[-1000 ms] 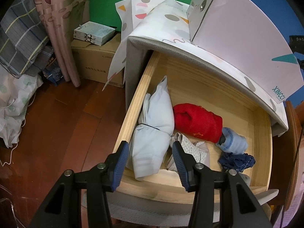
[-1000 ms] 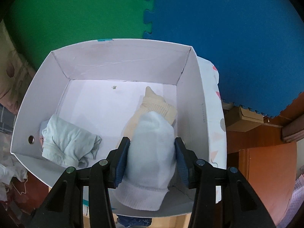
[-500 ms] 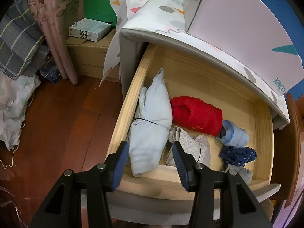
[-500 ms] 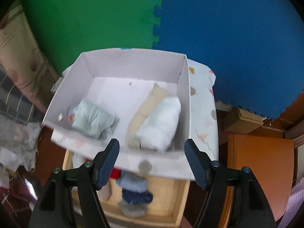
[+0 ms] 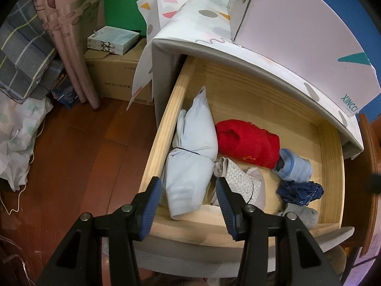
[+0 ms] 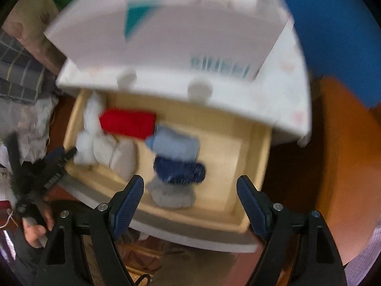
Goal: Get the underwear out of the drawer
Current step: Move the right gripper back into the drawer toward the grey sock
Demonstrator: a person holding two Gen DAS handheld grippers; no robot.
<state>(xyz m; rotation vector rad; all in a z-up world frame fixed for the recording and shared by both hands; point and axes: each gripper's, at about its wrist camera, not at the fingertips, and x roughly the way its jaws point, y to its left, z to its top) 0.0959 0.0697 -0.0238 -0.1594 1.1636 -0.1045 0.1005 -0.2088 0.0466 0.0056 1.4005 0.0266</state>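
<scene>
The wooden drawer (image 5: 166, 119) stands pulled out with folded garments in it. A pale blue bundle (image 5: 190, 157) lies at its left, beside a red roll (image 5: 247, 143) and a patterned white piece (image 5: 240, 181). At the right lie a light blue roll (image 5: 295, 166), a navy lace piece (image 5: 300, 190) and a grey piece (image 5: 300, 214). My left gripper (image 5: 188, 183) hangs open over the front edge, holding nothing. My right gripper (image 6: 190, 180) points down over the navy piece (image 6: 179, 169) and grey piece (image 6: 172, 194). Its jaws are opening and grip nothing.
A white storage box (image 5: 297, 35) sits on the cabinet top above the drawer. A cardboard box (image 5: 114, 76), a curtain (image 5: 71, 35) and heaped cloth (image 5: 21, 54) stand at the left on the wood floor (image 5: 71, 166). A hand (image 6: 33, 231) holds the left gripper.
The right gripper let go of the white roll in the storage box, opened wide, and swung back and down over the drawer's right side. The left gripper stayed put.
</scene>
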